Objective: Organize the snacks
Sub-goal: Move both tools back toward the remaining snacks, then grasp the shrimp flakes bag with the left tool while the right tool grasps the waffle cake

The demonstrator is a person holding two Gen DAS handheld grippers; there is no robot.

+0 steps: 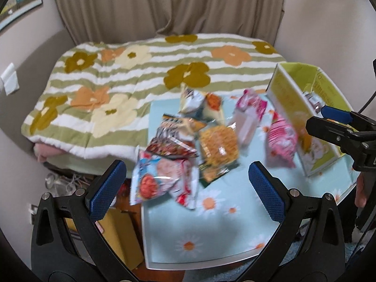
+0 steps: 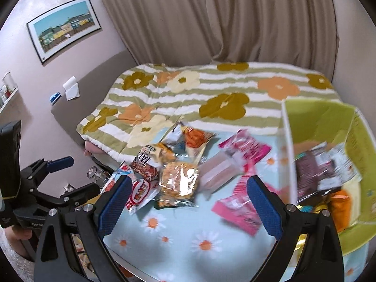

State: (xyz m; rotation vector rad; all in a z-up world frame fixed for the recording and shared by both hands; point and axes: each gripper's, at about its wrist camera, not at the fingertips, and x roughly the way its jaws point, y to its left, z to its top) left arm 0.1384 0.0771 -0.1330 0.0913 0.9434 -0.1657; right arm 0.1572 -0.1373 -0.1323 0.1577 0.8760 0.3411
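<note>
**A:** Bedroom setting: beige curtain [image 2: 211,18] at the back, a striped flowered quilt on the bed [image 1: 145,70], and in front of it the worktop [image 1: 206,230] under a pale blue daisy cloth. Both views are smeared.

**B:** On the right end of the worktop stands the yellow-green box [image 2: 324,122], open-topped, with some packets already inside. The loose snacks [image 2: 178,176] lie in a heap mid-cloth, with the pink packets [image 2: 237,202] nearest the box.

**A:** The left hand-held gripper [image 1: 188,183] has its jaws spread wide, nothing between them, above the near edge of the heap. The right hand-held gripper [image 2: 188,199] is wide too, and empty.

**B:** My read: this is an approach to a pick. Best to choose one packet at the edge of the heap, not the overlapped middle. The orange noodle packet [image 2: 179,183] is slick film, so pinch a sealed end.

**A:** And the right side suits the pink ones, being beside the box.
</note>
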